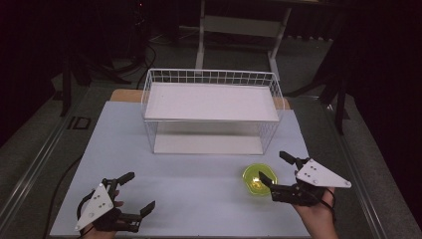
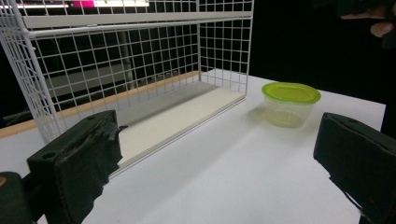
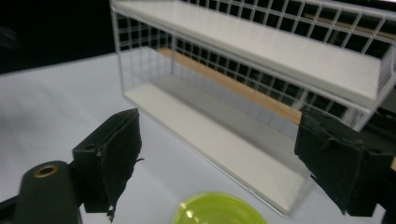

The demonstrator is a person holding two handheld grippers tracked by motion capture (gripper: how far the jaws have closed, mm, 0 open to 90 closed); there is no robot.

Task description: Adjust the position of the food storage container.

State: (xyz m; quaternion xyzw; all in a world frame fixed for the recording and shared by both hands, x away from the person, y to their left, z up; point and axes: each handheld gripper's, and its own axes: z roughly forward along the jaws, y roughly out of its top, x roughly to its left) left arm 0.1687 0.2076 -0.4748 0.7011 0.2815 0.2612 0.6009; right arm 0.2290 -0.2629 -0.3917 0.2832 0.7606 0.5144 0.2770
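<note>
The left gripper point(image 1: 134, 191) stands wide open, holding nothing. At three o'clock, the right gripper point(image 1: 275, 171) is open wide above the green-lidded container point(image 1: 258, 180), not gripping it.

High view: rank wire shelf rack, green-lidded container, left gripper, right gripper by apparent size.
1. wire shelf rack, largest by far.
2. left gripper and right gripper: look alike, unranked.
3. green-lidded container, smallest.

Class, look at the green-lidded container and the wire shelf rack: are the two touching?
Apart. The left gripper view shows bare white table between the container and the wire shelf rack; the high view shows the same gap.
</note>
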